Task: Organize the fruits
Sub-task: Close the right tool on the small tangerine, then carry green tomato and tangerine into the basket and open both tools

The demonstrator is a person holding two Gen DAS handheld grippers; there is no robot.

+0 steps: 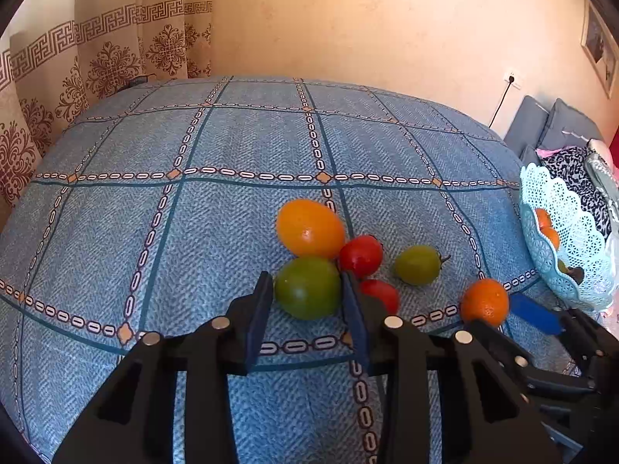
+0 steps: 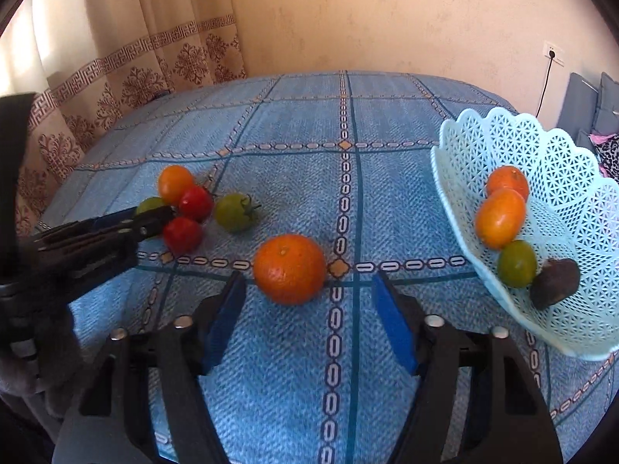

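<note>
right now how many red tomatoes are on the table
2. One red tomato touches the yellow-orange fruit; the other red tomato lies just nearer, beside the left tool. None show in the basket, though fruit there could hide more.

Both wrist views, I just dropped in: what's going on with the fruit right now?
The left gripper has its jaws around a green fruit in the cluster on the blue cloth, apparently closing on it. The right gripper is open, just short of a loose orange. The lattice basket on the right already holds four fruits. Six are still on the cloth.
</note>
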